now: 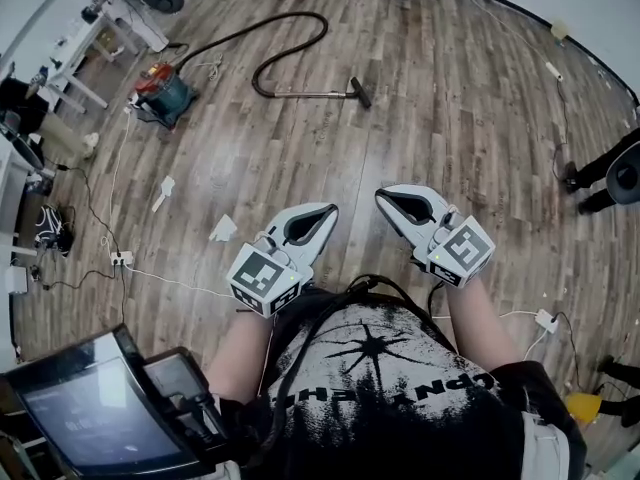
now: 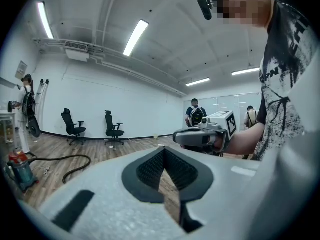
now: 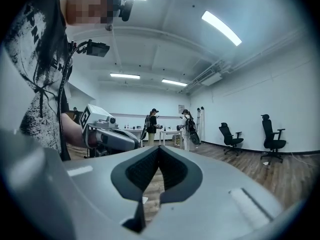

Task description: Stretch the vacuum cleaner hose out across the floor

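The left gripper (image 1: 326, 211) and right gripper (image 1: 384, 197) are both closed and empty, held side by side before the person's chest. The hose (image 1: 324, 26) lies curved on the floor (image 1: 450, 118) well ahead, beside the vacuum (image 1: 163, 93).

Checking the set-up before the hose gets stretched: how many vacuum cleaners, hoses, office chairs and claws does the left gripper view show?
Vacuum cleaner: 1
Hose: 1
Office chairs: 2
Left claw, right claw: 2
Total: 6
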### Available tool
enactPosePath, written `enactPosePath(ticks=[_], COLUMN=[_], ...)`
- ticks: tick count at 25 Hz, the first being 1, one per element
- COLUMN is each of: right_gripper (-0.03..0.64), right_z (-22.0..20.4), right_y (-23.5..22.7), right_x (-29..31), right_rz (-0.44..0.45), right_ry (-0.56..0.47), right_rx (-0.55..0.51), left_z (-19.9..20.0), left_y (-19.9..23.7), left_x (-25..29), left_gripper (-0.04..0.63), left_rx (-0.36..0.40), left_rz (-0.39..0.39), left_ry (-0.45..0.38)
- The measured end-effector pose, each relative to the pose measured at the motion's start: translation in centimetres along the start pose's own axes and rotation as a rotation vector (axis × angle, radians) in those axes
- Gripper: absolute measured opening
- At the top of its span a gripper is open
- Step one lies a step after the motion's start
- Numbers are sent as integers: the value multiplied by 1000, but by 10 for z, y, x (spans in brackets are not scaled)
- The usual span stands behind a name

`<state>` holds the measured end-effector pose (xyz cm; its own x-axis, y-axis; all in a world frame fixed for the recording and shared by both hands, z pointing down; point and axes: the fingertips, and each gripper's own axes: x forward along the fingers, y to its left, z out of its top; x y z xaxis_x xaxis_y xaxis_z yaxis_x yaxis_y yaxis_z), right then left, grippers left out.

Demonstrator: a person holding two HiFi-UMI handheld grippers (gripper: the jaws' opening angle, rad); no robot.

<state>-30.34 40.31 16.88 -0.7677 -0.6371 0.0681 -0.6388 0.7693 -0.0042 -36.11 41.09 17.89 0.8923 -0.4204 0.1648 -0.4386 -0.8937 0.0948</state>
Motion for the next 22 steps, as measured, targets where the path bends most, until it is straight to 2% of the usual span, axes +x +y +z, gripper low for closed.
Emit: enactPosePath(ticks=[7, 14, 22], right_gripper=[7, 8, 6], right_z=[-10, -28, -28], right_y=[4, -5, -29], right_x=[-10, -18, 7], right_rz=[22, -18, -59], right_ry=[0, 6, 10], right_rx=[-2, 22, 29], left_z=[-7, -17, -16], left_y=[-6, -4, 30], left_x=[8, 14, 23], left_gripper=[2, 2, 2], left_rx=[-1, 1, -5], left_rz=[-3, 1, -32], left_ry=[10, 22, 23])
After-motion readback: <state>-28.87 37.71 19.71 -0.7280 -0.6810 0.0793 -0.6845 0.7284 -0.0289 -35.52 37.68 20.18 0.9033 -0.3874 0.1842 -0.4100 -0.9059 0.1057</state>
